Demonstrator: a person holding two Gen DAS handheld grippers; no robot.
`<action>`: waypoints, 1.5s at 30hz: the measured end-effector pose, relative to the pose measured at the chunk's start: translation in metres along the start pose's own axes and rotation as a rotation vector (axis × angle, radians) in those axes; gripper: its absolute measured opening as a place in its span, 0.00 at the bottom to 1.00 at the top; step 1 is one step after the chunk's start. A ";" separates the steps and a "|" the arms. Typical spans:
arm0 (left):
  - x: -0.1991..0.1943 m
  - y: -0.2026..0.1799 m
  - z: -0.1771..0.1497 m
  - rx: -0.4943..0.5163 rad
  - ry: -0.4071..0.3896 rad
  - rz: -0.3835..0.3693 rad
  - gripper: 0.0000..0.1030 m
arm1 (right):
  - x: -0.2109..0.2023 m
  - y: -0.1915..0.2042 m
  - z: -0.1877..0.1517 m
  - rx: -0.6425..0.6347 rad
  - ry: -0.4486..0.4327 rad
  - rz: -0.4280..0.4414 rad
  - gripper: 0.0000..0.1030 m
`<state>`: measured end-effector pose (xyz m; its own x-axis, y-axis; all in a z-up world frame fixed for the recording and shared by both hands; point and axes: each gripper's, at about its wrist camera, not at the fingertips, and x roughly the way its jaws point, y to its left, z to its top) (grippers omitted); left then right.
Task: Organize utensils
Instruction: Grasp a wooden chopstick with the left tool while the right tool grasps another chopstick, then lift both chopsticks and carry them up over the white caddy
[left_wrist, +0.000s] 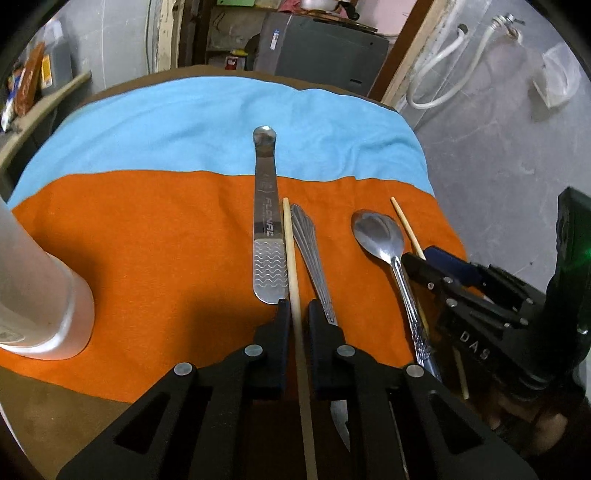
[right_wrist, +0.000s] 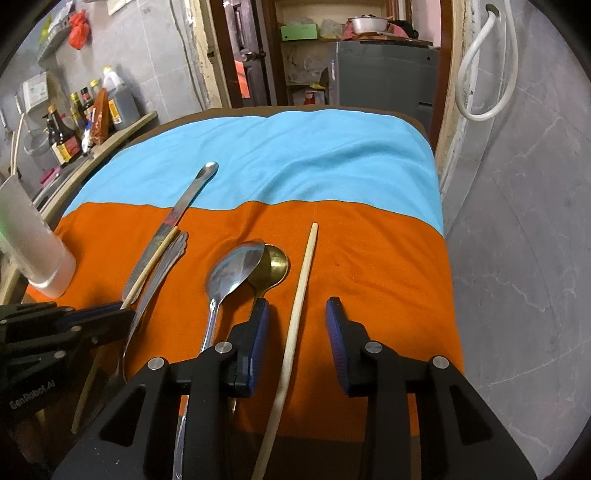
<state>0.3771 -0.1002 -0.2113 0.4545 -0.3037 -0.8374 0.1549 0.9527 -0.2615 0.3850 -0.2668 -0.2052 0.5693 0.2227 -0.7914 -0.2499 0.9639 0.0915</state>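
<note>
Utensils are spread over the orange-and-blue cloth (right_wrist: 332, 236), and from here they look mostly untouched. Going big to small: the pale cup (left_wrist: 44, 295) stands at the left edge of the cloth, probably the holder we want to fill. Next is the long steel knife (left_wrist: 267, 225), with a fork (left_wrist: 314, 258) just beside it. To the right lie the steel spoon (right_wrist: 229, 273) and the gold spoon (right_wrist: 271, 264), whose bowl is half covered by the steel one.

Smallest are the chopsticks. Our left gripper (left_wrist: 295, 314) has its jaws nearly shut around the left chopstick (left_wrist: 291, 258), and it looks pinched, though we can't quite see pad contact. Our right gripper (right_wrist: 297, 321) has its jaws partly open with the right chopstick (right_wrist: 304, 273) lying between them; the pads (right_wrist: 260, 332) aren't touching it.

To do this bit well, we'd center the right stick between the pads before squeezing, since a thin round stick likes to roll. On the left side, we'd lift straight up so the stick doesn't drag the knife or fork that it lies against.
</note>
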 end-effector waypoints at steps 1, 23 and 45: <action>0.000 0.000 0.001 0.002 0.004 -0.001 0.07 | 0.001 0.002 0.001 -0.001 0.003 -0.009 0.30; -0.071 0.026 -0.031 -0.109 -0.185 -0.146 0.02 | -0.042 0.010 -0.026 0.185 -0.088 0.063 0.03; -0.248 0.118 0.022 -0.081 -0.690 -0.093 0.02 | -0.158 0.142 0.067 0.118 -0.704 0.426 0.03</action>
<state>0.3022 0.0873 -0.0238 0.8999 -0.2962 -0.3201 0.1667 0.9119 -0.3751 0.3116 -0.1550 -0.0269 0.8114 0.5731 -0.1146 -0.4933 0.7767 0.3916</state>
